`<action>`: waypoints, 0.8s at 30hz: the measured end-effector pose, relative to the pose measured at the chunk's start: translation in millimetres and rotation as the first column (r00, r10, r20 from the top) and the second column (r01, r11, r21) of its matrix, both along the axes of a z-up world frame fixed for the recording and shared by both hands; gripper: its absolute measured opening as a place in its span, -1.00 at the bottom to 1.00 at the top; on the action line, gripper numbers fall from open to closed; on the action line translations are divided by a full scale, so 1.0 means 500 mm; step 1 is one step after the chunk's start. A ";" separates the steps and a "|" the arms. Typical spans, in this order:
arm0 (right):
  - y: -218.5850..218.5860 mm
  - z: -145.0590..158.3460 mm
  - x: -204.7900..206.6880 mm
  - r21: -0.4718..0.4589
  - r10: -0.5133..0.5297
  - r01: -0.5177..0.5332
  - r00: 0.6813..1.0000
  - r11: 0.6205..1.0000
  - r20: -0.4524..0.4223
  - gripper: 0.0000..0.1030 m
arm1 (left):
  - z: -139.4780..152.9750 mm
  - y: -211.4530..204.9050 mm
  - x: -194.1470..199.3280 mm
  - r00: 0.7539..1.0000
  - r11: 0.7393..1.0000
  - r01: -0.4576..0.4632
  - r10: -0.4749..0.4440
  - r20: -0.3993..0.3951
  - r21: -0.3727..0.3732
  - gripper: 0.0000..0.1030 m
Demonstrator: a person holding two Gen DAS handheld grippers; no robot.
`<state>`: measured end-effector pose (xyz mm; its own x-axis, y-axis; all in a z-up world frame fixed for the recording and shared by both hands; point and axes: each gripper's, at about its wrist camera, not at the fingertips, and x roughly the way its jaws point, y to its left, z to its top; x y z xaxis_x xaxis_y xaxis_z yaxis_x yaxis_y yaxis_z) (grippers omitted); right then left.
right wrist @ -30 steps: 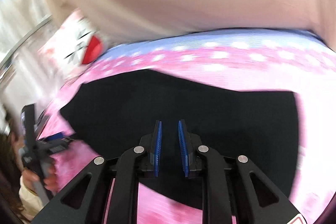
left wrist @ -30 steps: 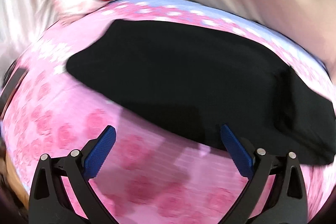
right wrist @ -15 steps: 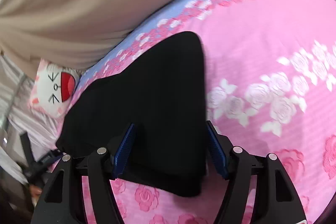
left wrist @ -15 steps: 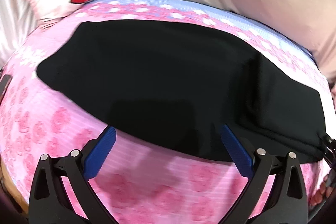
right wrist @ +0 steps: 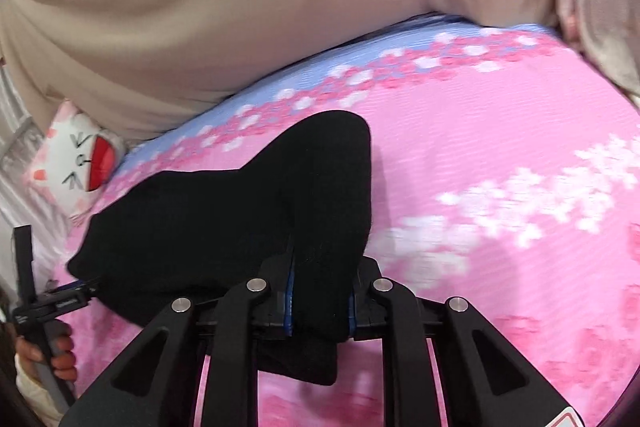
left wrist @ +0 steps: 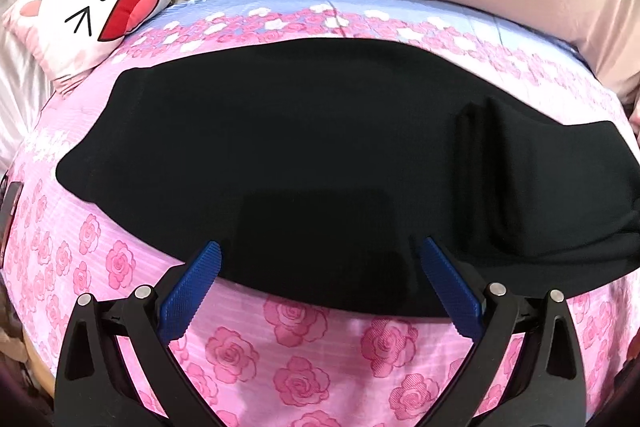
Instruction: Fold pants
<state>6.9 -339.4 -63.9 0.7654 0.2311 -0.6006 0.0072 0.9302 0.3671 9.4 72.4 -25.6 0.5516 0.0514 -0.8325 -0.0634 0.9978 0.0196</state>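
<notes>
You have no word or number here that can be read. The nearest thing to lettering sits on the cat-face pillow (left wrist: 88, 7), beyond the far left corner of the pants (left wrist: 320, 167). It has black strokes drawn for eyes and nose and a red open mouth, which is a drawing, not text. In your right wrist view, just left of the pants, the left gripper (right wrist: 86, 287) carries a small line of white print (right wrist: 66, 304) on its black body, too small and blurred to read. Below the pants, at the bottom right edge, a corner of a red-bordered sticker (right wrist: 568, 419) shows on the right gripper (right wrist: 320, 291), its content cut off.
</notes>
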 end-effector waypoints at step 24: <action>0.332 -0.032 0.054 -0.209 0.379 -0.380 0.924 0.901 -0.047 -0.85 | -0.010 0.000 -0.011 0.999 0.999 0.050 -0.050 0.009 0.010 0.90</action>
